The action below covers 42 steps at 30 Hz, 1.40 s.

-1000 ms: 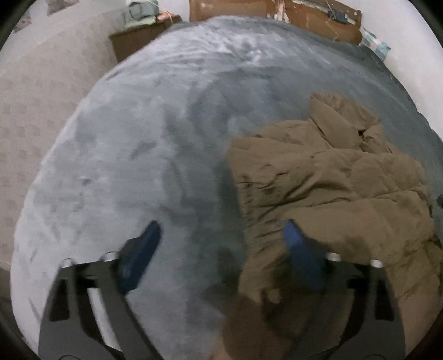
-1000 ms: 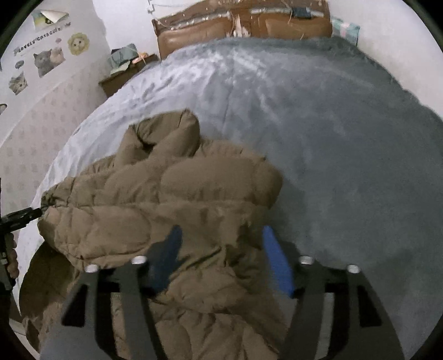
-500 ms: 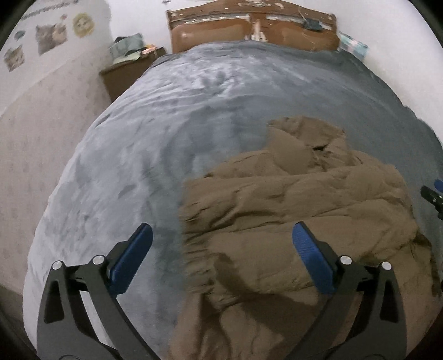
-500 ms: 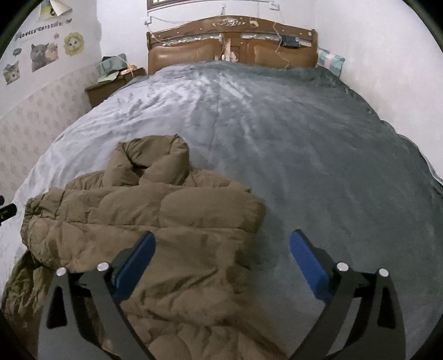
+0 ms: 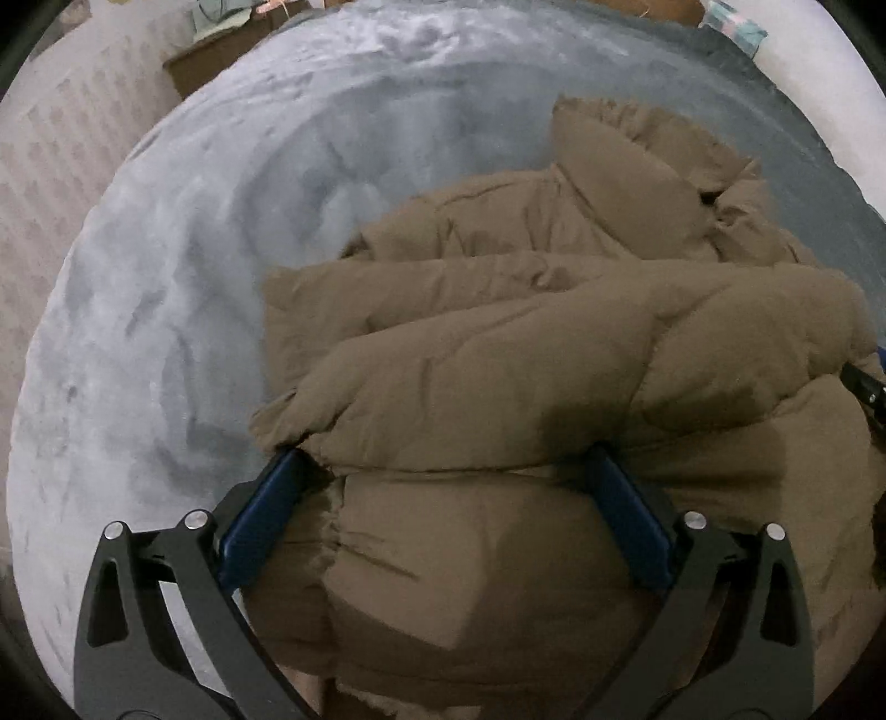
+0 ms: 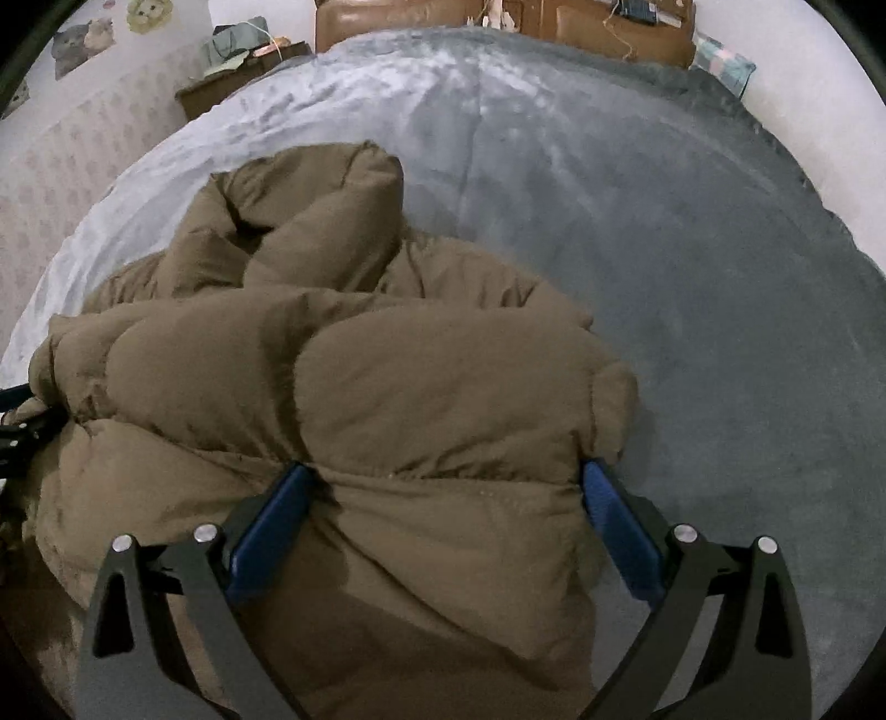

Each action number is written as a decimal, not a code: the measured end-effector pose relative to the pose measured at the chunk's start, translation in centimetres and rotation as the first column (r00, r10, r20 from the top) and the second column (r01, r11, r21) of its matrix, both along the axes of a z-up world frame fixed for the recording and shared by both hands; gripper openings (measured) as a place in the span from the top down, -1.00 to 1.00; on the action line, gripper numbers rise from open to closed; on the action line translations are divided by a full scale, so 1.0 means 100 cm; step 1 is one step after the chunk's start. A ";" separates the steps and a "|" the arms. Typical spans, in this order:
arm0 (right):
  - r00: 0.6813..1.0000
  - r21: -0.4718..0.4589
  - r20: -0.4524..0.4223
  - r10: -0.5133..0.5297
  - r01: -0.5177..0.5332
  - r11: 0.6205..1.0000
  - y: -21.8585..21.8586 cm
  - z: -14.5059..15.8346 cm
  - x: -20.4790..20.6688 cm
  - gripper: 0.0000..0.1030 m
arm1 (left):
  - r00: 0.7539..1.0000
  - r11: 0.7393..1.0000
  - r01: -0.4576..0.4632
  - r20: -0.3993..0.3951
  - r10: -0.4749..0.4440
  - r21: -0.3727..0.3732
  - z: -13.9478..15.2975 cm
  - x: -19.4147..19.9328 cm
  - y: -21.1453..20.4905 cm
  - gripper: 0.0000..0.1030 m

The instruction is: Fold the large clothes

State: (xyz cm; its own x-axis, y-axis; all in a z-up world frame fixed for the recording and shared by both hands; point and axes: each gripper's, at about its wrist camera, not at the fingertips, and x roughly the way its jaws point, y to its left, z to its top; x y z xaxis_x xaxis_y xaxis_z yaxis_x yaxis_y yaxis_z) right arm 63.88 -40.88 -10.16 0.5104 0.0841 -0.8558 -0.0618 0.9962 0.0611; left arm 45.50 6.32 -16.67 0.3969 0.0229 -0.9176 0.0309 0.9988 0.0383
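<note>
left wrist view, nearest field: the left gripper (image 5: pixel 443 498) stands with its blue pads (image 5: pixel 260 515) wide apart, straddling the near bulk of the brown puffer jacket (image 5: pixel 498 387); the fabric fills the gap between them but is not pinched. half a second earlier the same fingers hung clear of the cloth, so the tool has come down onto the garment's near edge. right wrist view, nearest field: the right gripper (image 6: pixel 443 498) is likewise spread, one pad at 7 o'clock and one at 5 o'clock of the frame, with the quilted panel bulging between them; whether the pads press the cloth cannot be told.

middle field: the jacket lies bunched on the grey blanket (image 5: pixel 166 332), its padded sections stacked in a loose heap, the collar or hood (image 6: pixel 310 221) rising toward 12 o'clock. the opposite tool's tip shows at 3 o'clock in the left view and 9 o'clock in the right view, so the two tools flank the heap.

far field: the wooden headboard (image 6: pixel 498 22) at 12 o'clock, a nightstand (image 6: pixel 238 83) at 11 o'clock, animal stickers on the wall.

reading: both tools appear placed for a grasp of the near hem; closing and lifting toward the collar is judged the next fold. the thick, springy filling may slip from a shallow bite.
</note>
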 end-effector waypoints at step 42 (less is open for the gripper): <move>0.983 0.014 0.177 -0.042 0.041 0.999 0.003 0.066 -0.181 -0.96 | 0.982 0.998 -0.027 0.183 0.037 -0.057 0.074 -0.169 -0.019 -0.94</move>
State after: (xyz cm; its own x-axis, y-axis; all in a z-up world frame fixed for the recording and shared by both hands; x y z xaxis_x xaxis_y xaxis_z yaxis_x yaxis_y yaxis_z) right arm 45.77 -40.59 -3.58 0.6570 0.0683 -0.7508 -0.0313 0.9975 0.0634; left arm 28.59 4.38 -9.27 0.5590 -0.0092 -0.8291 -0.0036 0.9999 -0.0135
